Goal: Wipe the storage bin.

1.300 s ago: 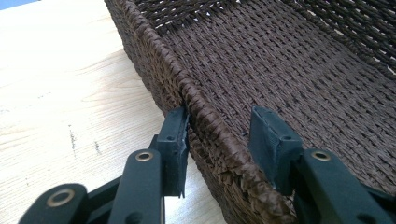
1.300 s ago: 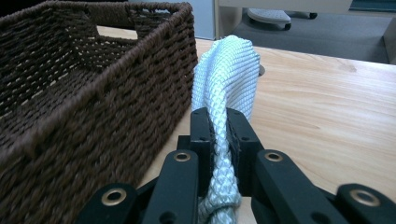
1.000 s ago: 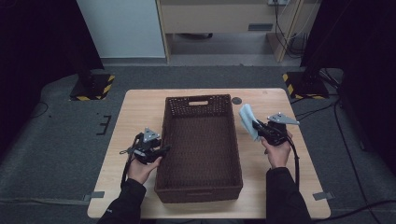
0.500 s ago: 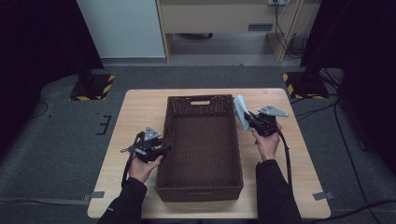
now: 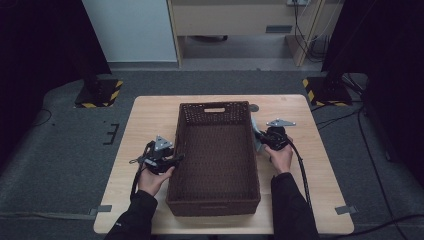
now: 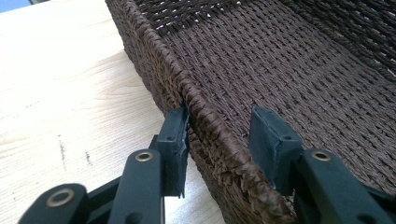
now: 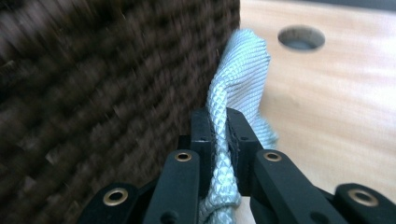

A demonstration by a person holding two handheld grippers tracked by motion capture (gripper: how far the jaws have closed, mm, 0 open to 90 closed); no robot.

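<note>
In the high view, we see a wooden counter (image 5: 150, 117) with a dark woven basket (image 5: 215, 202) standing in its middle, the long side running from 12 to 6 o'clock. The left tongs (image 5: 175, 159) are at 9 o'clock of the basket, at its left rim, held by the person's left hand (image 5: 152, 179). The right tongs (image 5: 260, 137) are at 3 o'clock of the basket, just beside its right wall, in the right hand (image 5: 281, 157), and a pale cloth (image 5: 256, 140) shows between them and the wall. A round hole (image 5: 254, 107) in the counter lies at 12 o'clock of these tongs, near the far right corner of the basket. In the left gripper view, the left tongs (image 6: 219, 142) are spread and stand astride the braided rim of the basket (image 6: 205, 116): one jaw is outside, against the wall, the other is inside and a little apart from the weave. In the right gripper view, the right tongs (image 7: 219, 135) are pressed together on the pale grey-green cloth (image 7: 243, 70), which rises from between the jaws toward 12 o'clock and leans on the outer wall of the basket (image 7: 102, 84). The basket is blurred here. The hole (image 7: 301, 38) is at 1 o'clock, on the bare counter (image 7: 336, 116).
</note>
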